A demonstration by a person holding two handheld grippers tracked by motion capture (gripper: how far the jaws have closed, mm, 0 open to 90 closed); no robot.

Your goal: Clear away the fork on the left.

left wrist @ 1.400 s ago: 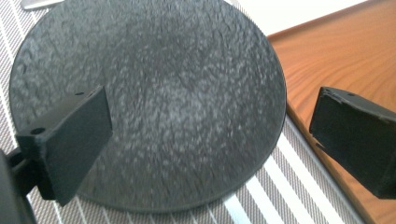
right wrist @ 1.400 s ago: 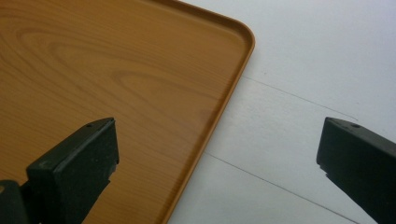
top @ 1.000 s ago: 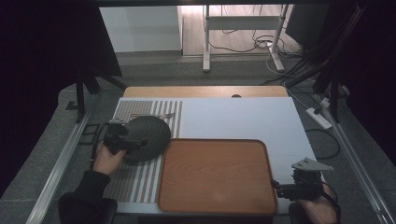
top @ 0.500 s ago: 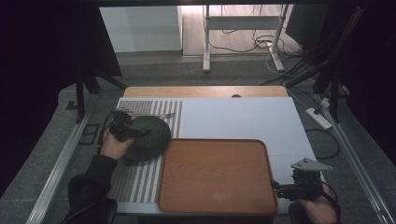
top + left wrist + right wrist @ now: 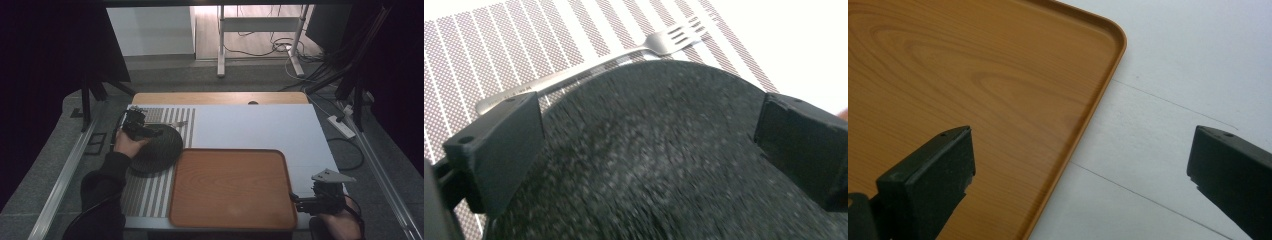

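Observation:
A dark speckled round plate (image 5: 159,148) lies on a striped placemat (image 5: 150,192) at the table's left. A steel fork (image 5: 173,123) rests on the mat just beyond the plate. My left gripper (image 5: 139,130) hovers at the plate's far left rim. In the left gripper view the plate (image 5: 659,170) spreads under the left gripper (image 5: 649,125), whose jaws stand wide apart and open, with the fork (image 5: 624,52) past them. My right gripper (image 5: 299,199) sits at the front right corner of a wooden tray (image 5: 230,187). It is open (image 5: 1083,150), straddling the tray's rim (image 5: 1088,120).
The tray holds nothing. White table surface (image 5: 255,127) stretches behind and to the right of it. A bare wooden strip (image 5: 220,98) runs along the table's far edge. Metal rails flank both sides, and cables lie on the floor beyond.
My left gripper has moved away from the person along the plate's left side toward its far rim. The right gripper has stayed put.

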